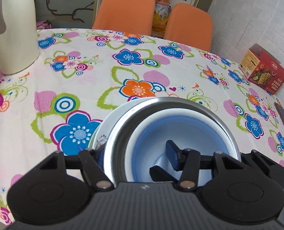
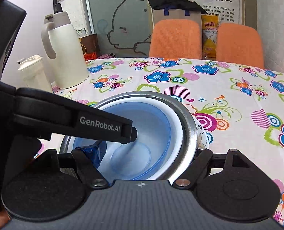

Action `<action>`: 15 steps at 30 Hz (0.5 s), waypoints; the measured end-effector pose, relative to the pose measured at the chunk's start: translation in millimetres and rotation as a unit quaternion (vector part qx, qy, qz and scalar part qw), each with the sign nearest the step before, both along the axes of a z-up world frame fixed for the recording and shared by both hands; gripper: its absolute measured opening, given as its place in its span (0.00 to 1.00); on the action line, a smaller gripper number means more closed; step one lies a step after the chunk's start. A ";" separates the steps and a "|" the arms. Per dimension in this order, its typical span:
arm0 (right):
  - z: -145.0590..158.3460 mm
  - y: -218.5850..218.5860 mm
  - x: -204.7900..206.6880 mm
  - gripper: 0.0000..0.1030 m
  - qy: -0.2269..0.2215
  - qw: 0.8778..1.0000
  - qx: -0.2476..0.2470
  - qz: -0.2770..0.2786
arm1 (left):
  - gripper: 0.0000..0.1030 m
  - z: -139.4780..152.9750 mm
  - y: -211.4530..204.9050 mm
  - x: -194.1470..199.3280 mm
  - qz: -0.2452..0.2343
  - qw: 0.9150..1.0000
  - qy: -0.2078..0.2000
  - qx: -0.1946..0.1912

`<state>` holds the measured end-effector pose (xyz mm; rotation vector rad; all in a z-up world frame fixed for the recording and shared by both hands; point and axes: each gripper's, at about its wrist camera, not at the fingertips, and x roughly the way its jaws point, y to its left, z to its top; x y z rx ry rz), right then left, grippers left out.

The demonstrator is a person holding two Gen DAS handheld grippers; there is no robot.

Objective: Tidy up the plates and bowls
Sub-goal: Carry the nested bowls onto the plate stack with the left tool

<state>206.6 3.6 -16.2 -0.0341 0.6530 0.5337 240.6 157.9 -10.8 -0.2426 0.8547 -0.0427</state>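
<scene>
A nest of dishes stands on the flowered tablecloth point(image 1: 84, 80): a blue bowl point(image 1: 199, 134) inside a white bowl point(image 1: 161, 115), inside a steel bowl point(image 1: 209, 113), all on a patterned dish point(image 1: 101, 132). My left gripper point(image 1: 136, 153) is open and straddles the stack's left rim, one finger outside and the other inside the blue bowl, clear of its wall. My right gripper point(image 2: 145, 152) is open wide, its left finger inside the blue bowl point(image 2: 151, 126) and its right finger outside the steel bowl point(image 2: 189, 126), beside the patterned dish point(image 2: 201, 136). The left gripper's finger point(image 2: 103, 124) reaches in over the bowl.
A cream thermos jug point(image 2: 63, 53) and a white bottle point(image 2: 33, 72) stand at the table's far left. At the right edge a red cracker box point(image 1: 262, 71) and a dark flat object point(image 1: 283, 117) lie. Two orange chairs point(image 1: 124, 9) stand behind the table.
</scene>
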 end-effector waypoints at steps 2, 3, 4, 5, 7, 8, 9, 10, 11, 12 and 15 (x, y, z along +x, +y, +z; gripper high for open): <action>-4.1 -0.5 3.9 0.65 0.010 1.000 0.005 -0.002 | 0.49 -3.0 -0.8 5.4 -0.001 1.000 0.004 0.003; -6.0 -1.5 5.9 0.65 0.015 1.000 0.008 -0.003 | 0.49 -3.8 -1.6 6.8 -0.003 1.000 0.002 0.003; -8.6 -1.8 6.6 0.65 0.021 1.000 0.012 -0.001 | 0.49 -3.9 -2.4 7.8 -0.004 1.000 0.000 0.006; -10.5 -2.7 8.3 0.65 0.026 1.000 0.017 -0.001 | 0.49 -3.8 -3.6 8.6 -0.004 1.000 -0.001 0.010; -11.8 -3.1 8.2 0.65 0.025 0.999 0.022 0.002 | 0.50 -3.6 -5.3 9.6 -0.003 1.000 -0.005 0.016; -11.8 -2.9 8.2 0.65 0.024 0.999 0.022 0.003 | 0.51 -3.6 -5.7 9.9 -0.002 1.000 -0.006 0.017; -11.9 -3.0 8.2 0.65 0.024 0.999 0.023 0.004 | 0.52 -3.7 -6.0 10.2 -0.002 1.000 -0.007 0.017; -12.1 -3.0 8.6 0.65 0.024 0.999 0.025 0.006 | 0.55 -3.9 -6.1 10.3 -0.002 1.000 -0.009 0.017; -12.2 -3.6 8.5 0.65 0.024 0.999 0.027 0.007 | 0.56 -4.0 -6.2 10.2 -0.002 1.000 -0.010 0.015; -12.0 -4.6 9.2 0.65 0.025 0.999 0.029 0.006 | 0.57 -4.0 -5.7 10.3 -0.002 1.000 -0.008 0.012; -10.2 -7.9 11.2 0.64 0.033 0.999 0.039 0.005 | 0.66 -1.7 -4.7 9.8 -0.001 1.000 -0.011 0.005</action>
